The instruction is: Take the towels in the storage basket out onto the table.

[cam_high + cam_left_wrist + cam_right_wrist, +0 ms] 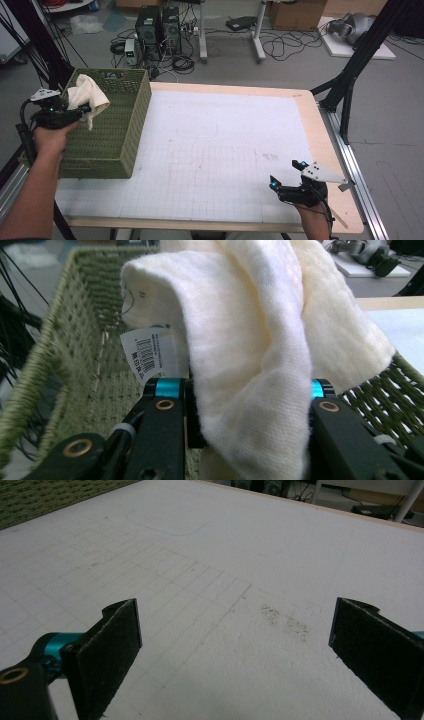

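- The right claw (286,174) is resting low at the near right of the tabletop (225,145), its pads spread wide with nothing but the bare gridded sheet between them.
- The left claw (86,107) is pinching a cream cloth (86,95), holding it up above the near left part of the green woven basket (131,125) that is sitting on the tabletop's left side.
- In the left gripper view the cloth (255,355) is bunching thickly between the two pads and draping over them in loose folds, so it is looking soft, light and limp rather than stiff.
- A printed label (147,352) is hanging from the cloth's left edge, just above the basket's inside wall (80,340).
- Judging from the drape, the cloth is likely sagging wherever it is unsupported, and its free corner may be catching on the basket's rim.
- A gathered fold near the middle, as now, is probably giving the safest hold; a single thin edge would be slipping more easily.
- Nothing about it is looking fragile, so a firm squeeze should be doing no harm.
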